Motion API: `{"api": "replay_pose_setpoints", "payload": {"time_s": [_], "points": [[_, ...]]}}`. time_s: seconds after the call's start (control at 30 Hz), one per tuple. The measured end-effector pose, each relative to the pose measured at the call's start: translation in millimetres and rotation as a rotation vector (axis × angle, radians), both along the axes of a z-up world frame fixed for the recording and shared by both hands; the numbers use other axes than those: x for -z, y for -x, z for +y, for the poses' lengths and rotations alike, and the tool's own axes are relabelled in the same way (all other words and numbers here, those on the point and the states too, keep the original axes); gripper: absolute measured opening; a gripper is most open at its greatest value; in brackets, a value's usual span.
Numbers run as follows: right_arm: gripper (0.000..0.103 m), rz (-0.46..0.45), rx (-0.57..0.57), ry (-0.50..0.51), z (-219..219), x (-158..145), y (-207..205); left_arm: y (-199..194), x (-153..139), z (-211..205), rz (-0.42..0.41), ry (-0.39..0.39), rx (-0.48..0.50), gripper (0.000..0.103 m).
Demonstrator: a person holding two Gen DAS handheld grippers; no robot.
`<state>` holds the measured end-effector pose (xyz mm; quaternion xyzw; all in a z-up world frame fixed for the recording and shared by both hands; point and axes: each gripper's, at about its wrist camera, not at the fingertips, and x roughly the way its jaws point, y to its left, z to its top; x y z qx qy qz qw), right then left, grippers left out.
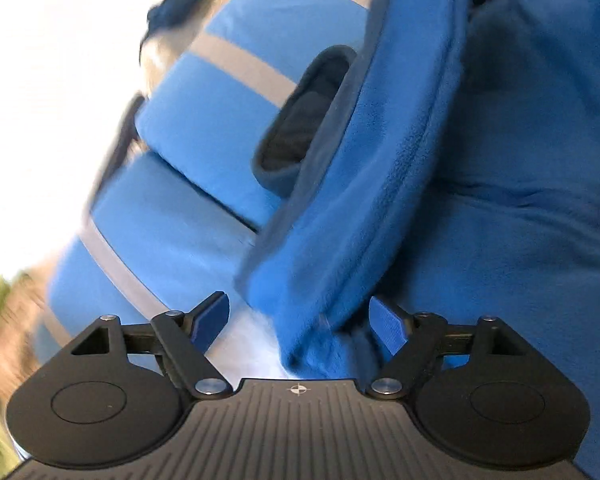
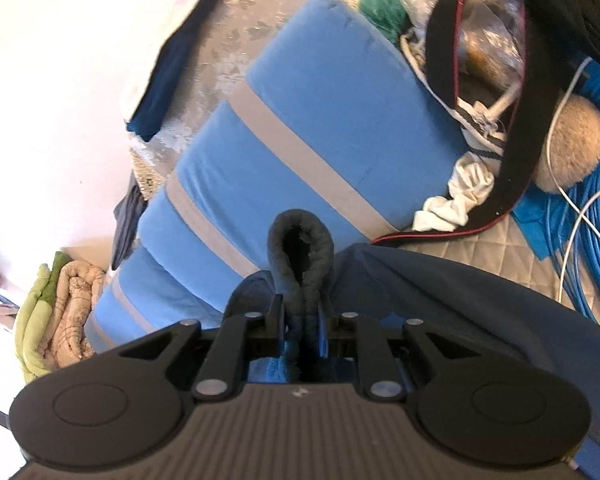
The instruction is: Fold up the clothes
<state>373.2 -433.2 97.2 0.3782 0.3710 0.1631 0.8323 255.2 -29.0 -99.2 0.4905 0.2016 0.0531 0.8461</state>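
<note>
Blue fleece [image 1: 380, 200] hides the right gripper's [image 2: 300, 320] clamped fingertips.

Ahead of me lies a light-blue cushion [image 2: 320, 120] banded with grey stripes, on a pale patterned cover [image 2: 236, 24]. To its right, a crumpled white cloth [image 2: 456, 196], a black strap with red piping [image 2: 516, 152], a fuzzy beige ball [image 2: 576, 148] and coils of blue cable [image 2: 596, 248]. Far left, what I take to be folded green and beige bedding [image 2: 60, 312], blurred at the lens edge.
</note>
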Motion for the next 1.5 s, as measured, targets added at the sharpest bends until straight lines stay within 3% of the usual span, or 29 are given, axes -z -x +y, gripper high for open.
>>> {"api": "replay_pose_setpoints", "payload": {"time_s": [0.13,0.23,0.33,0.47,0.73,0.83,0.93,1.17,1.23,1.43,1.5], "points": [[0.016,0.001,-0.008,0.003,0,1,3,-19,-4,5,-0.104,-0.021,-0.072,0.078],[0.016,0.018,-0.005,-0.002,-3,9,3,-19,-11,17,-0.135,-0.066,-0.103,0.079],[0.016,0.041,-0.004,-0.011,-7,21,5,-17,-3,25,-0.078,-0.136,-0.086,0.079],[0.016,0.051,0.000,-0.029,-8,29,5,0,10,20,-0.038,-0.155,-0.022,0.079],[0.016,0.000,-0.007,-0.027,-6,3,3,-8,31,-14,-0.026,-0.200,0.019,0.080],[0.016,-0.016,-0.013,-0.022,-5,-7,3,-28,35,-12,-0.039,-0.235,-0.039,0.080],[0.016,-0.018,-0.017,-0.018,-5,-9,5,-41,26,3,-0.072,-0.222,-0.139,0.082],[0.016,0.019,-0.006,-0.027,-11,13,5,-28,-11,44,-0.185,-0.122,-0.161,0.082],[0.016,0.041,0.000,-0.036,-13,24,5,-26,-10,56,-0.175,-0.136,-0.149,0.083],[0.016,0.092,-0.029,-0.044,-1,56,10,-17,34,73,-0.087,-0.336,-0.060,0.083],[0.016,0.114,-0.035,-0.045,3,68,12,-15,34,79,-0.092,-0.298,-0.071,0.083]]}}
